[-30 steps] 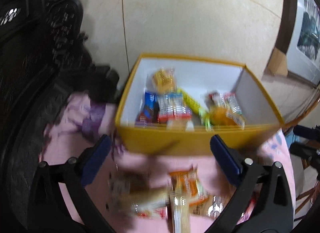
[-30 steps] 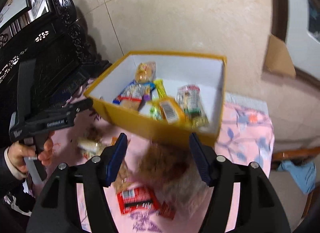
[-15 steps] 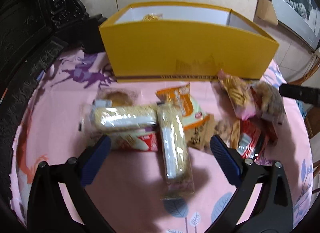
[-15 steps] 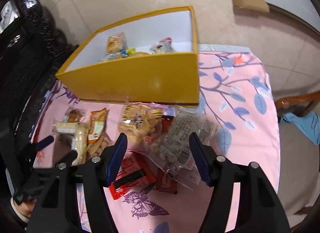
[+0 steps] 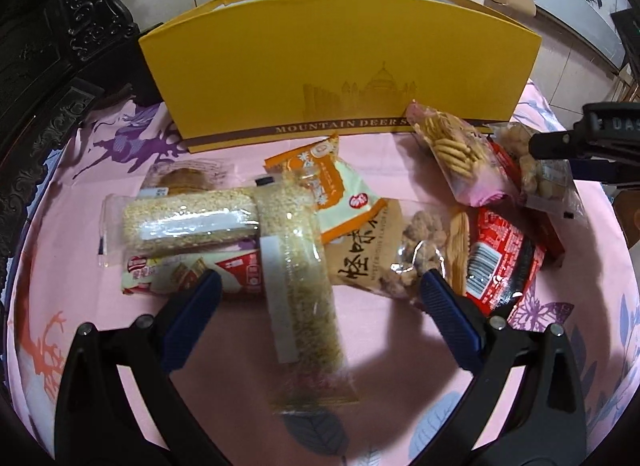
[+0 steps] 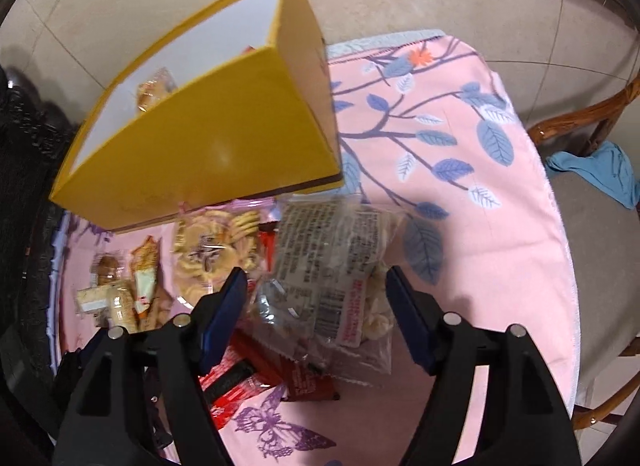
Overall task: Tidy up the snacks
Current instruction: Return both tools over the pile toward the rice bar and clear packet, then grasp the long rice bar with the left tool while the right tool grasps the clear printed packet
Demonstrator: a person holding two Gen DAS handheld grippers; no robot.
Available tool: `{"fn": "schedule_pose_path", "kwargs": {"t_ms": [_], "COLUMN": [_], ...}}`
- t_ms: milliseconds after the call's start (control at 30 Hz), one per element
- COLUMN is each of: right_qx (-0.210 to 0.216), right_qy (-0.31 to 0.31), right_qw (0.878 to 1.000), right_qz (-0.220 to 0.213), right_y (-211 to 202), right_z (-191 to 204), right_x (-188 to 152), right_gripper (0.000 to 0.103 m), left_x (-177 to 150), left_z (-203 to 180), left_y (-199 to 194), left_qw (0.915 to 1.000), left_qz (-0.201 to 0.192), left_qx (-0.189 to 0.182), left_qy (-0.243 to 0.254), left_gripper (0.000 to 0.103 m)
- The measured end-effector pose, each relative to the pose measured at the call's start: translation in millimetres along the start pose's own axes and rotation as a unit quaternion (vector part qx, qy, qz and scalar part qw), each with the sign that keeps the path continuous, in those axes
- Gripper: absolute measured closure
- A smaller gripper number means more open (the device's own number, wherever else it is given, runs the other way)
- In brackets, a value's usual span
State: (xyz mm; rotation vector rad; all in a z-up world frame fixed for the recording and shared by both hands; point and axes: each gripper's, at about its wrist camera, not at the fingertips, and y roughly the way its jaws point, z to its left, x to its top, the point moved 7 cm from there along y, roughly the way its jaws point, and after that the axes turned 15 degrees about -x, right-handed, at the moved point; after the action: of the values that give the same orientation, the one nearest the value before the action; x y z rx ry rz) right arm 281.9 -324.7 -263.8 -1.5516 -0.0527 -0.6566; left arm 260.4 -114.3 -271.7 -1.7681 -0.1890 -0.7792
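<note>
the left hand-held gripper point(image 5: 318, 288) hangs over the pink floral cloth on the counter point(image 5: 560, 346), jaws apart, nothing clamped. between them lies the long clear-wrapped puffed-grain bar point(image 5: 302, 286). its long axis runs almost straight away from the gripper, toward the tall yellow cardboard box point(image 5: 336, 65), so the jaws straddle it across its narrow width. a 2nd grain bar of the same kind point(image 5: 188, 221) lies crosswise to it, touching its far end, with a white and red wrapper point(image 5: 224, 272) partly beneath both.

the right hand-held gripper point(image 6: 316, 286) has its jaws opening, and the clear crinkled bag of pale round snacks with a printed label point(image 6: 332, 262) sits between them; the pads do not appear to press on it. the bag lies just in front of the box's near corner point(image 6: 224, 137), overlapping red packets point(image 6: 240, 382).

judgement: each gripper is nearest its own item, left to the bar, right to the bag. the box stands directly beyond both, its opening facing up, some snacks already inside point(image 6: 154, 89). the left grasp looks well aligned; risk lies in catching the crosswise bar along with it.
</note>
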Motion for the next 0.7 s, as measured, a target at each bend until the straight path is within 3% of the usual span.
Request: {"fn": "schedule_pose_path", "kwargs": {"t_ms": [333,400,633,700], "right_qx": [-0.010,-0.006,0.008,0.011], "right_qy": [-0.004,-0.008,-0.012,-0.012], "right_qw": [1.000,1.000,1.000,1.000], "right_qz": [-0.004,-0.005,-0.005,-0.005], "right_y": [6,3,-4,-7], "right_z": [0,2,7,7], "right_x": [-4,-6,-9,-10], "right_gripper": [0.032,0.038,0.054,0.055], "left_x": [1,0,-2,-1], "left_z": [0,-6,-16,-15], "left_y": [4,2,-2,-4], "left_qw": [0.9998,0.9998,0.9997,0.9997], "left_qz": [-0.010,-0.010,-0.009,-0.009], "left_qx": [-0.009,-0.019,-0.024,-0.022], "left_qy": [-0.013,-0.006,-0.002,-0.003], "left_gripper": [0.005,0.018,0.039,0.054]}}
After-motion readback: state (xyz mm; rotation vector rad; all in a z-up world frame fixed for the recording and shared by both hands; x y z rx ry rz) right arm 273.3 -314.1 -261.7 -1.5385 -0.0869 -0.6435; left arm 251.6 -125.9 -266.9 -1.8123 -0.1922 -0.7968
